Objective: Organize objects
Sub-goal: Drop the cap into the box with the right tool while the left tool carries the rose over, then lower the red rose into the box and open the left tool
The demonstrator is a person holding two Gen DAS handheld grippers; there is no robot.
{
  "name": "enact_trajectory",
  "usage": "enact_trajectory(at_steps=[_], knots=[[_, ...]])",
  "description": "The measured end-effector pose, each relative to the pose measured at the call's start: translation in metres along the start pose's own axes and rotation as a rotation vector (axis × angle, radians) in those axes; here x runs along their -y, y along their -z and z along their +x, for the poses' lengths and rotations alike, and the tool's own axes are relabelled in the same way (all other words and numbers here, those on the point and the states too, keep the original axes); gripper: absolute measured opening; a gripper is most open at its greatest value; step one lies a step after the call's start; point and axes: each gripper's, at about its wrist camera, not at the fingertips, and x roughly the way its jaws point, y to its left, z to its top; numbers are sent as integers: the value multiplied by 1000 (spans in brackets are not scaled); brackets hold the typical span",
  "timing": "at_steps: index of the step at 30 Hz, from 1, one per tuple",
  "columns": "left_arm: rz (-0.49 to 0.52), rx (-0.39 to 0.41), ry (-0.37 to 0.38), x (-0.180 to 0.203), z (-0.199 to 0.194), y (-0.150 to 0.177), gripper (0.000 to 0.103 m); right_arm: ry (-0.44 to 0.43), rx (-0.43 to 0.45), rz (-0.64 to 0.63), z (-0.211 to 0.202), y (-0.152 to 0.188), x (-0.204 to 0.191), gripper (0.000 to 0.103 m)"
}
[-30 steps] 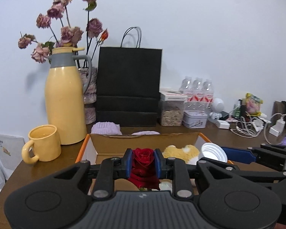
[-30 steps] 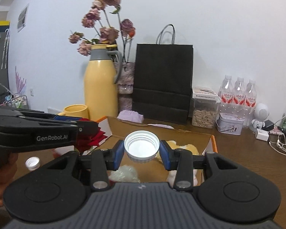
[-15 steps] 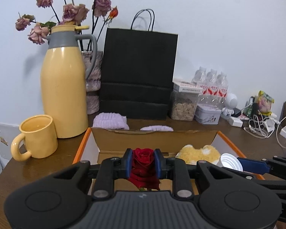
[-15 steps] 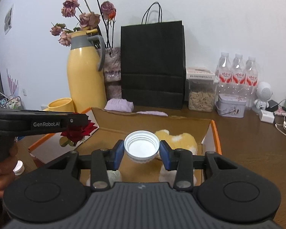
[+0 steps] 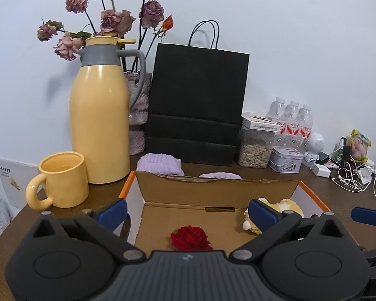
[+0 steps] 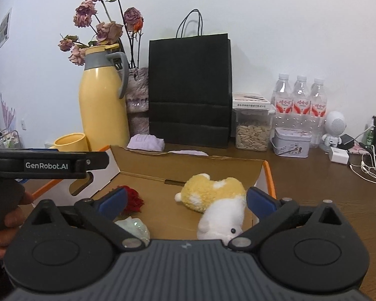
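**Both grippers spread wide over open cardboard box**

The left gripper (image 5: 188, 209) hangs above the near edge of the cardboard box (image 5: 218, 188) on the desk (image 6: 313, 175), its blue fingers (image 5: 112, 209) opening, wide apart and gripping nothing. A red rose (image 5: 190, 237) lies loose on the box floor below the gap between them, touching neither finger. The right gripper (image 6: 185, 202) hangs over the same box, its fingers (image 6: 260, 202) likewise opening and pinching nothing. A yellow-and-white plush toy (image 6: 213, 200) lies on the box floor between and below them, close to the right-hand finger; a pale, shiny object (image 6: 132, 227) sits in the box's near left corner, just in front of the rose. Behind the box stand a yellow thermos jug (image 5: 100, 125), a yellow mug (image 5: 62, 179) and a black paper bag (image 5: 198, 105); a folded lilac cloth (image 5: 159, 164) lies against the box's far wall. A hand (image 6: 5, 225) grips the left gripper's handle.
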Motion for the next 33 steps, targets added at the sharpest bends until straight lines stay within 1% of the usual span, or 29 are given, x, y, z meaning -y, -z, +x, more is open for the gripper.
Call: enact_trajectory(at_steps=[8, 14, 20, 26, 33], knots=[[3, -3, -3, 1, -1, 2, 103, 14, 4, 18, -1, 1, 4, 103], [-1, 16, -8, 0, -8, 1, 103, 19, 9, 9, -3, 2, 3, 103], [-9, 61, -10, -5, -27, 0, 103, 28, 26, -13, -12, 4, -2, 103], [-18, 88, -27, -16, -49, 5, 103, 37, 54, -15, -32, 7, -7, 103], [21, 96, -72, -31, -75, 17, 103, 47, 49, -1, -54, 15, -11, 103]])
